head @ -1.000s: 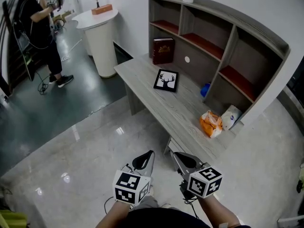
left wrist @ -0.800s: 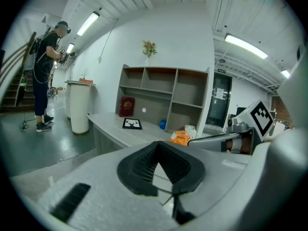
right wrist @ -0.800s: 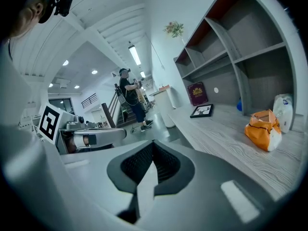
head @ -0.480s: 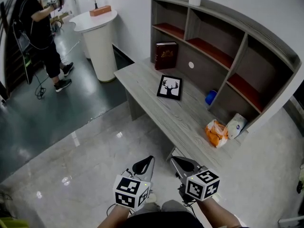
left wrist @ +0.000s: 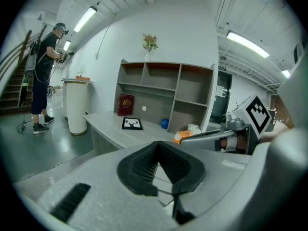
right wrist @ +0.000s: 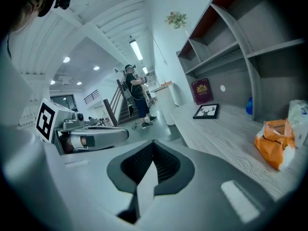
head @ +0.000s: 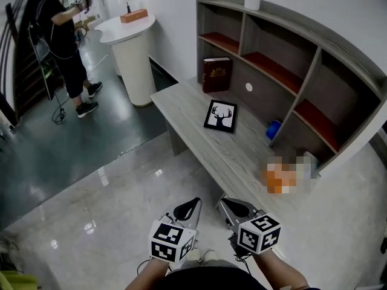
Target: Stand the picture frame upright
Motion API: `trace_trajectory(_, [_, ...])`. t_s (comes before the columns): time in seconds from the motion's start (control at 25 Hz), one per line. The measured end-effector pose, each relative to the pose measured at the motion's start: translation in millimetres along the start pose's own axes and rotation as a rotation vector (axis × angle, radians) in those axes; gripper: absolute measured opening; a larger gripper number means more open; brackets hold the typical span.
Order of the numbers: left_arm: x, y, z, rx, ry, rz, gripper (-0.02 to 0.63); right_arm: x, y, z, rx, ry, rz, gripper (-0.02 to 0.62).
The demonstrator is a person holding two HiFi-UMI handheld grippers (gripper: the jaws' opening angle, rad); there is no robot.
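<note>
The picture frame (head: 221, 115), black-rimmed with a deer-head print, lies flat on the grey desk (head: 192, 133), in front of the shelf unit. It also shows small in the left gripper view (left wrist: 131, 123) and in the right gripper view (right wrist: 207, 111). My left gripper (head: 194, 202) and right gripper (head: 223, 200) hang side by side over the floor, short of the desk's near edge and well apart from the frame. Both are shut, with nothing between their jaws (left wrist: 158, 144) (right wrist: 153, 142).
A curved shelf unit (head: 284, 47) stands along the desk's far side, with a dark red book (head: 216, 74) upright near the frame. A blue ball (head: 273, 128) and an orange bag (head: 279, 179) lie to the right. A white pedestal (head: 134, 59) and a person (head: 66, 41) are at the back left.
Both grippers and the head camera have moved nearer the desk, staying shut. The frame lies as before. The person at the back left has shifted a little.
</note>
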State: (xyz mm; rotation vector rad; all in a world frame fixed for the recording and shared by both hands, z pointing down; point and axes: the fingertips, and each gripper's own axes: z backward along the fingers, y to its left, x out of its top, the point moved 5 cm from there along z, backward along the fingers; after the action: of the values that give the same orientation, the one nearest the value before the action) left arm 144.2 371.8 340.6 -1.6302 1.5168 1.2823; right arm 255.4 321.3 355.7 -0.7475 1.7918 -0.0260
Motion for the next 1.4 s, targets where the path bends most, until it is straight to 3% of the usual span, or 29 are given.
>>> trace_trajectory(0.36, [14,-12,-20,0.016,-0.008,-0.032,-0.003,12,-20,3,0.028,0.006,0.030,-0.002])
trace_trajectory(0.92, [7,-18,-40,0.032,-0.002,-0.025,-0.003,10,-37,-4,0.080,0.024,0.045,-0.002])
trace_trajectory(1.4, [19,20,-56,0.035,0.016,-0.058,-0.003,23,-46,-38,0.049,0.041,0.046,-0.002])
